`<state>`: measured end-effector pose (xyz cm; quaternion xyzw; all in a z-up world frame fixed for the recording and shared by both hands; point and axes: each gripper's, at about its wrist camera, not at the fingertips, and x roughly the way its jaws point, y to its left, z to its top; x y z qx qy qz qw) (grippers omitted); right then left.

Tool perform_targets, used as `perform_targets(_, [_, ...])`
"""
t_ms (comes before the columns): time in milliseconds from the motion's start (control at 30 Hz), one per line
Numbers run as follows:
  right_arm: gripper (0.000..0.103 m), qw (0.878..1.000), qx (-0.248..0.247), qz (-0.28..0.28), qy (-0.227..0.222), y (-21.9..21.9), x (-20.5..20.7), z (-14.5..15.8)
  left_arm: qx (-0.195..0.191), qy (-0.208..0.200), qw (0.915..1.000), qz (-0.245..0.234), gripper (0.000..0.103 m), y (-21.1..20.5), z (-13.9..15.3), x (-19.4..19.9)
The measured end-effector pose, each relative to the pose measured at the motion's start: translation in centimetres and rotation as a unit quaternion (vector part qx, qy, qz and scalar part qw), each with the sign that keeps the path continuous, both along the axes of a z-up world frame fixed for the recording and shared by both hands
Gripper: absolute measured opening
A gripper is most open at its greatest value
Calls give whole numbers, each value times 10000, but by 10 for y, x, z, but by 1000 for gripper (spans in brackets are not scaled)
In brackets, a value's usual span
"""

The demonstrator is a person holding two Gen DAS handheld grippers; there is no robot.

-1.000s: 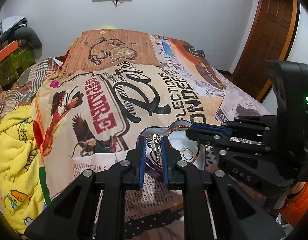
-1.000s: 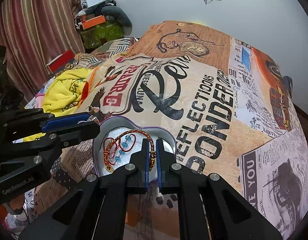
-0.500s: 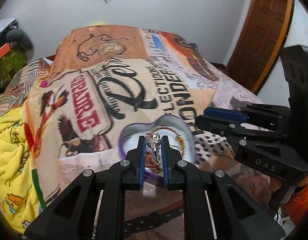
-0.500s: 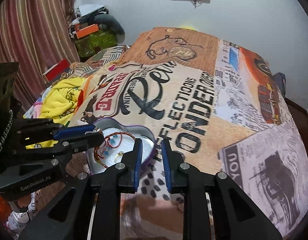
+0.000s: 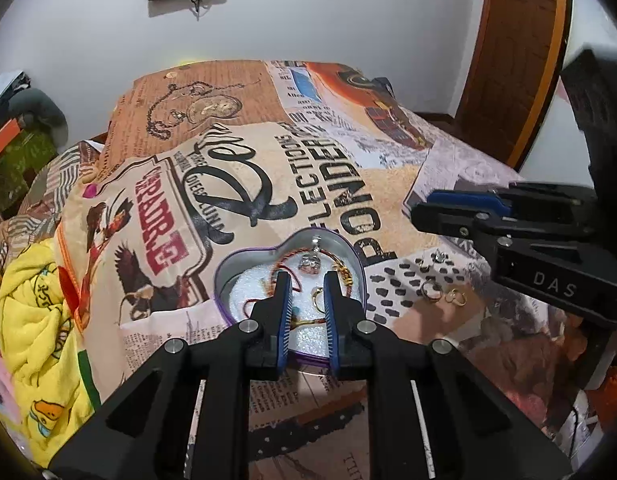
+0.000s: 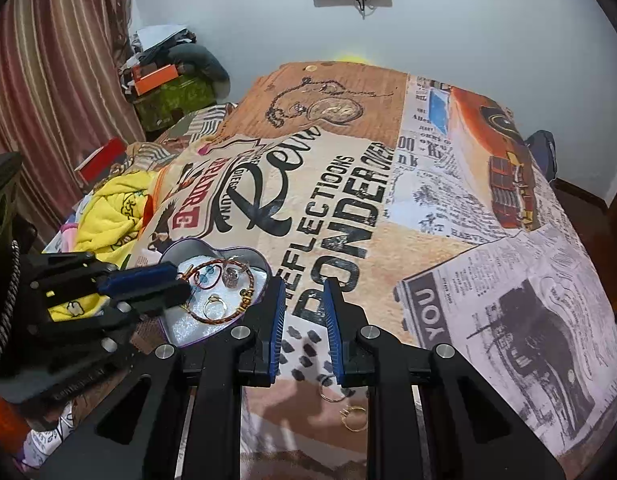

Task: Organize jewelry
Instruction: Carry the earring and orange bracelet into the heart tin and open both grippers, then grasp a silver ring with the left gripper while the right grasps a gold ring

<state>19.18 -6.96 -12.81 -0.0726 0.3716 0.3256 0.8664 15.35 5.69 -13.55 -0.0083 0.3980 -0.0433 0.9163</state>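
Note:
A heart-shaped tin (image 5: pixel 244 266) (image 6: pixel 176 250) lies on the bed. It holds a red-and-gold bracelet (image 5: pixel 342 274) (image 6: pixel 224 318), a silver ring (image 5: pixel 310 263) (image 6: pixel 231 275) and a gold ring (image 5: pixel 317 295) (image 6: pixel 213 306). My left gripper (image 5: pixel 306 284) is open and empty just over the tin. My right gripper (image 6: pixel 304 292) is open and empty to the right of the tin. Loose gold rings (image 5: pixel 442 294) (image 6: pixel 350 408) lie on the blanket below it.
A printed blanket (image 6: pixel 348 200) covers the bed. A yellow cloth (image 5: pixel 28 320) is bunched at the left edge. Boxes and clutter (image 6: pixel 164 84) stand at the far left by a curtain. A wooden door (image 5: pixel 516 52) is at the right.
My left gripper opened and dropped the silver ring into the tin. My right gripper let go of the bracelet, opened, and moved right, off the tin.

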Motion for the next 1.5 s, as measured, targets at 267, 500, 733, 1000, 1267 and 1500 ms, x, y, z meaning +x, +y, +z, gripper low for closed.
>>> perform_targets(267, [18,9997,-88,-203,-68,-30,-9,5,-147,-31,9999,44,27,-2,11,-16])
perform_targets(500, [18,9984,-297,-473,45,-65,-16,-4,-253,201,9990,-313,28,-38,-1,-19])
perform_targets(733, [41,9968,-251,-583,481,-90,-21,-24,-239,474,9964,-658,28,-73,-21,-9])
perform_targets(1000, [43,9959,-205,-187,862,-72,-21,-53,-357,868,9932,-689,28,-82,-49,-4])
perform_targets(1267, [31,9956,-329,65,872,-49,-14,-67,-415,908,9931,-619,28,-78,-54,1])
perform_targets(1500, [14,9961,-313,82,826,-52,-15,-66,-315,928,9930,-651,28,-84,-57,13])
